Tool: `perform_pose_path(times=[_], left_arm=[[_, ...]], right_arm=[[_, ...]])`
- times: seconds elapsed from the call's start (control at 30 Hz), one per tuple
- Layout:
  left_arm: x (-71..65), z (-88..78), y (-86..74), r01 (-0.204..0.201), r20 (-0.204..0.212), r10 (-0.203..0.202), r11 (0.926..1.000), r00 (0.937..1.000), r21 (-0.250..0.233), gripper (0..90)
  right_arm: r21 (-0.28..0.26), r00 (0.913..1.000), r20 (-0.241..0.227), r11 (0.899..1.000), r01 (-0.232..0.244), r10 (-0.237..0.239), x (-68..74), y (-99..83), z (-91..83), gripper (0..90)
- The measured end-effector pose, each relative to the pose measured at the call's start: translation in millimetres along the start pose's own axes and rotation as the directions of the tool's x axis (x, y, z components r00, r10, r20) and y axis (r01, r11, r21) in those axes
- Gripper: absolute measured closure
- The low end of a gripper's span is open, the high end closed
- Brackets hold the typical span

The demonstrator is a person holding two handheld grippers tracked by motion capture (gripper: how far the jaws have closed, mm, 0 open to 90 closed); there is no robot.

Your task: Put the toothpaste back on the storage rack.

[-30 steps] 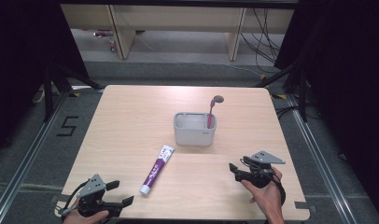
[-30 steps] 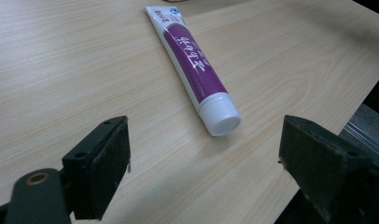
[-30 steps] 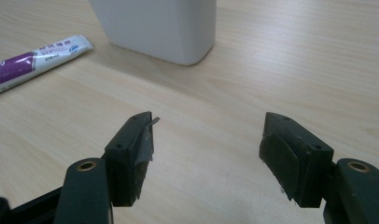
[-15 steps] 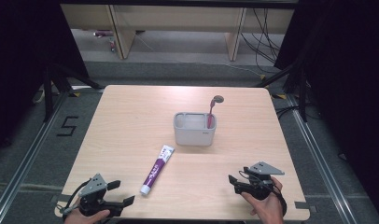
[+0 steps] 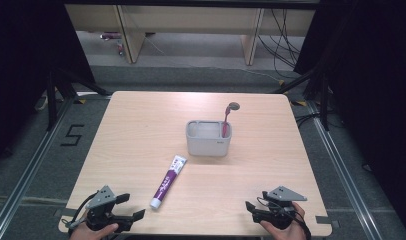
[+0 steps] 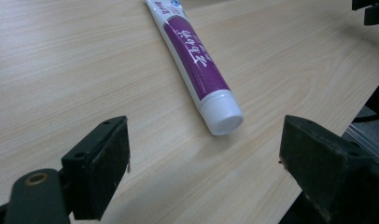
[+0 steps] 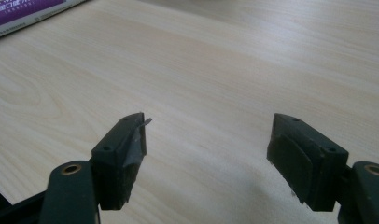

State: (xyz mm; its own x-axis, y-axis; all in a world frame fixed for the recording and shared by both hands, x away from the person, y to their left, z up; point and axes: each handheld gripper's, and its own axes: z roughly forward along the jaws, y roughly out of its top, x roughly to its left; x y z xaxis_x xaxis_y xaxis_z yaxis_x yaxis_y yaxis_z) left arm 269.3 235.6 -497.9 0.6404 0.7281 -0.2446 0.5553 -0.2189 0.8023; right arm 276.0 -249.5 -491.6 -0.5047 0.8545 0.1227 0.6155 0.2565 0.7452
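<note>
Toothpaste tube point(image 5: 167, 183) lying flat on the tabletop point(image 5: 141, 130), cap toward our left tongs point(image 5: 125, 216).
We judge it light, soft and slick; we'd grip near the stiff cap. Both left and right tongs point(image 5: 249, 212) are released, nothing between them.

The high view looks forward and down over the whole table point(image 5: 141, 130). Both gripper views skim it low and close, sharing the toothpaste tube point(image 6: 192, 60).

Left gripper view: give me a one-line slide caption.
Open left gripper faces the capped end of a purple-and-white toothpaste tube lying flat on the wooden table, untouched.
</note>
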Motion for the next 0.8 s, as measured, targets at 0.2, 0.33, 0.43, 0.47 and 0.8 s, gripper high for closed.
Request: perform_pose_path(times=[0.2, 0.33, 0.43, 0.47, 0.8], left_arm=[[1.1, 4.9, 5.4, -0.017, 0.005, 0.017, 0.9999, 0.9998, -0.001, 15.7], [2.5, 10.5, 10.2, -0.043, -0.007, 0.043, 0.9990, 0.9991, 0.013, 15.7], [1.0, 13.5, 13.0, -0.065, -0.006, 0.065, 0.9974, 0.9979, 0.030, 15.9], [-0.1, 15.4, 13.1, -0.056, -0.010, 0.057, 0.9983, 0.9983, 0.015, 15.9], [6.8, 25.0, 34.0, -0.065, -0.014, 0.066, 0.9952, 0.9977, 0.073, 16.1]], right_arm=[[0.013, 0.9998, 0.009, 1.000, 0.016, -0.016, 0.1, -5.8, -1.2, 28.3], [0.020, 0.9996, 0.007, 0.999, 0.028, -0.028, 3.3, -7.2, -1.8, 28.3], [0.034, 0.9992, 0.007, 0.999, 0.038, -0.038, 4.0, -7.4, -1.3, 28.3], [0.031, 0.9991, 0.009, 0.999, 0.042, -0.042, 4.0, -7.6, -1.4, 28.3], [0.030, 0.9991, -0.012, 0.999, 0.042, -0.041, 5.3, -8.2, 2.0, 28.3]])
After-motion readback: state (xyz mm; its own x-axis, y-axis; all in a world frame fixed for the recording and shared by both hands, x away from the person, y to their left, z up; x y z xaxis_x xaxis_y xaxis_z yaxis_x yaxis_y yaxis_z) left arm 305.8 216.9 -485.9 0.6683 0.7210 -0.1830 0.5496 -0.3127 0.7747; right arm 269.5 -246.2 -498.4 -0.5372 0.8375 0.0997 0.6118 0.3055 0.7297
